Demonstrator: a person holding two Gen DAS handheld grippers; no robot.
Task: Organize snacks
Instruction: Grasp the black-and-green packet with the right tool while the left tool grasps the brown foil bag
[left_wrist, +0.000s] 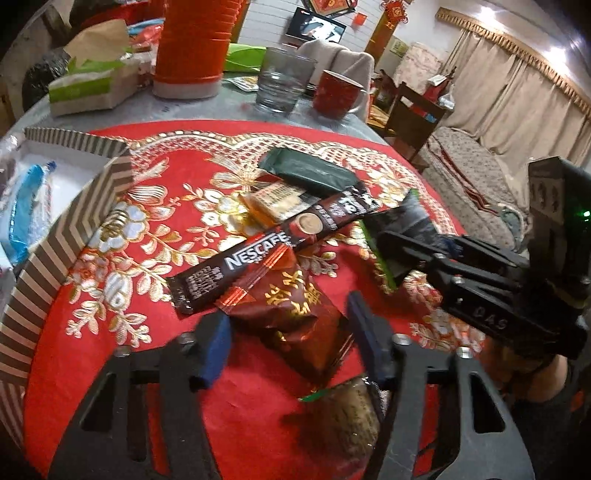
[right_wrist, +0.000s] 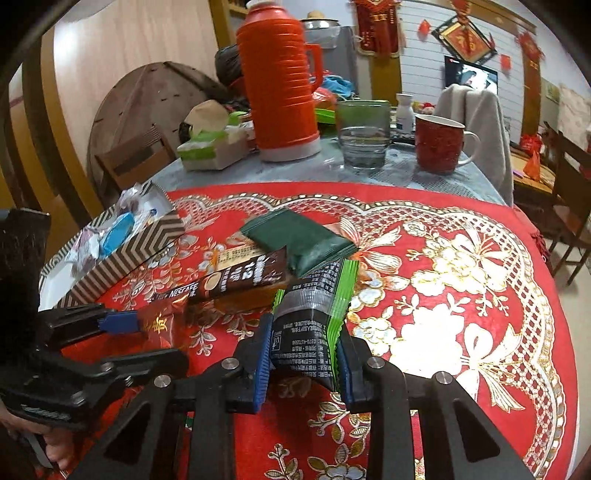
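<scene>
A pile of snacks lies on the red embroidered cloth (left_wrist: 155, 240): a dark green packet (left_wrist: 306, 171), a Nescafe stick (left_wrist: 273, 247), a yellow packet (left_wrist: 273, 203) and a dark red foil packet (left_wrist: 299, 314). My left gripper (left_wrist: 288, 347) is open, with its blue pads on either side of the red foil packet. My right gripper (right_wrist: 304, 362) is shut on a black packet with green edges (right_wrist: 314, 314), also visible in the left wrist view (left_wrist: 402, 229). A chevron-patterned box (left_wrist: 74, 236) at the left holds a blue-wrapped snack (right_wrist: 118, 229).
At the back of the table stand an orange thermos (right_wrist: 280, 81), a glass of water (right_wrist: 364, 140), a red mug (right_wrist: 439, 144) and a tissue box (right_wrist: 210, 147). A clear-wrapped snack (left_wrist: 347, 413) lies under my left gripper. Chairs stand to the right.
</scene>
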